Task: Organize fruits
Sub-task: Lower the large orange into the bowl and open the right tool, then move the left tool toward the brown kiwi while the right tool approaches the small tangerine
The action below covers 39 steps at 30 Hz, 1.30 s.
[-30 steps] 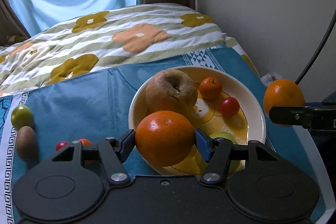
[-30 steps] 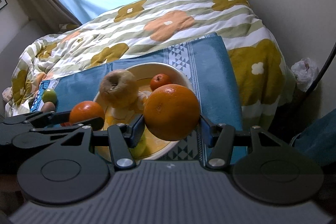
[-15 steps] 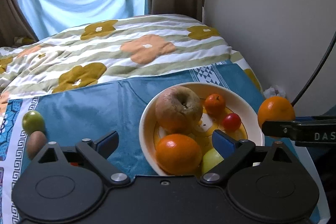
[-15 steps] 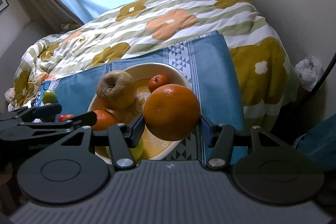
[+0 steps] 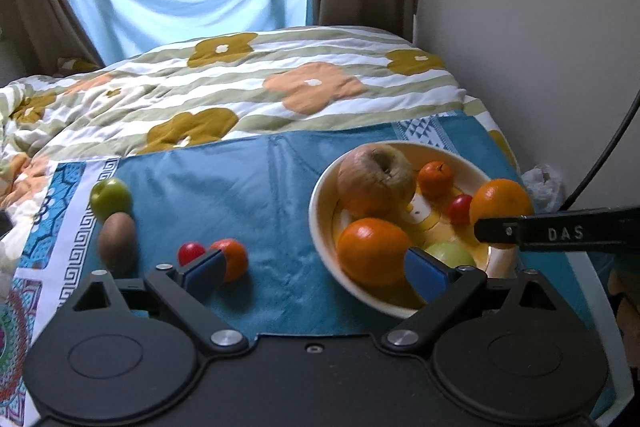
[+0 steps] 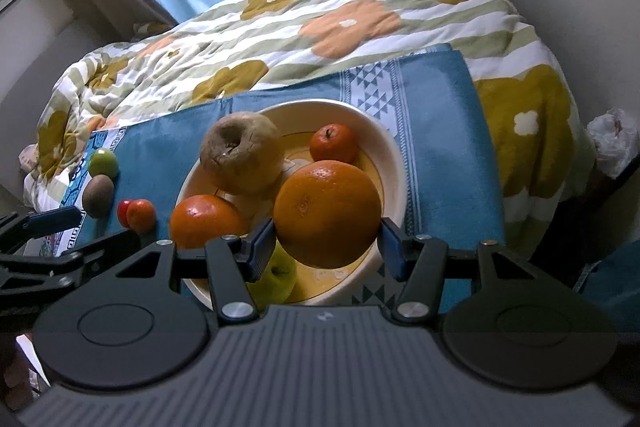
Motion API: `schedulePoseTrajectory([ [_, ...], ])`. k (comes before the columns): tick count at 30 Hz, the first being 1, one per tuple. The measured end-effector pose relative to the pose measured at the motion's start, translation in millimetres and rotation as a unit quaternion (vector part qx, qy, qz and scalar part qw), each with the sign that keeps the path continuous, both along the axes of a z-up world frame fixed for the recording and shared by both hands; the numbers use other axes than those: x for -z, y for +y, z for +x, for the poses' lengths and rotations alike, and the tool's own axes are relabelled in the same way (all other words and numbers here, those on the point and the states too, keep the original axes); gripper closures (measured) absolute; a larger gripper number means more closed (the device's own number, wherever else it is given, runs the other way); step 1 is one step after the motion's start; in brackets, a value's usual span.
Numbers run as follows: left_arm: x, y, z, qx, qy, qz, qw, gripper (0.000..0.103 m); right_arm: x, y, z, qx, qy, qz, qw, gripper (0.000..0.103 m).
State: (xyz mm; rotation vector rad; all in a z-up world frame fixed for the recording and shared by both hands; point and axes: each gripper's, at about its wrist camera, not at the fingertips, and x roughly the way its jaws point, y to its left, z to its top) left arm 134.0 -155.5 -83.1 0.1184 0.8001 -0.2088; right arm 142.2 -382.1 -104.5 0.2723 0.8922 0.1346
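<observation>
Right now the right gripper pinches a large orange between its blue pads, holding it above the near right part of the cream bowl. In the left wrist view that same orange shows at about 3 o'clock of the bowl, behind a black finger marked "DAS".

The left gripper has its jaws spread wide with nothing between them; the log shows no further widening. Its left pad sits in front of a small mandarin on the cloth, and its right pad overlaps the bowl's near edge.

Inside the bowl lie a browned, wrinkled apple at 10 o'clock, a small mandarin at 1 o'clock, a second orange at 8 o'clock and a green apple at 6 o'clock, partly hidden by the right gripper's left finger. A cherry tomato shows in the bowl in the left wrist view, just left of the held orange.

On the blue cloth, well to the 9 o'clock side of the bowl, rest a green fruit and a kiwi just beside each other; nearer the bowl, a cherry tomato touches the loose mandarin. The cloth lies over a bed with a flowered, striped quilt.
</observation>
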Motion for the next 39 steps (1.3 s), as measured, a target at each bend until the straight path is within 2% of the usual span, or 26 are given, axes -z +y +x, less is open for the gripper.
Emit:
schedulePoseTrajectory([
  [8, 6.7, 9.5, -14.6, -0.022, 0.002, 0.004, 0.9997, 0.005, 7.5, 5.2, 3.1, -0.010, -0.009, -0.009, 1.000, 0.030],
  [9, 6.9, 10.0, -16.3, -0.024, 0.002, 0.005, 0.9997, 0.005, 4.6, 5.6, 0.5, -0.010, -0.023, -0.011, 1.000, 0.027],
  [11, 6.9, 10.6, -20.2, -0.028, 0.001, 0.008, 0.9996, 0.005, -0.7, 7.4, -2.4, -0.008, -0.036, -0.025, 0.999, 0.000],
  [15, 4.9, 11.7, -26.5, -0.032, 0.001, 0.006, 0.9995, 0.005, -5.6, 8.8, -8.7, -0.001, -0.047, -0.042, 0.998, 0.000],
  [26, -19.6, 20.1, -52.9, -0.047, -0.022, 0.002, 0.9986, 0.005, -21.5, 9.8, -28.1, -0.001, -0.049, -0.034, 0.998, 0.000],
  [39, -54.7, 64.4, -80.5, -0.091, -0.053, 0.001, 0.9945, 0.005, -53.2, 31.6, -41.8, -0.026, -0.071, -0.031, 0.997, 0.000],
])
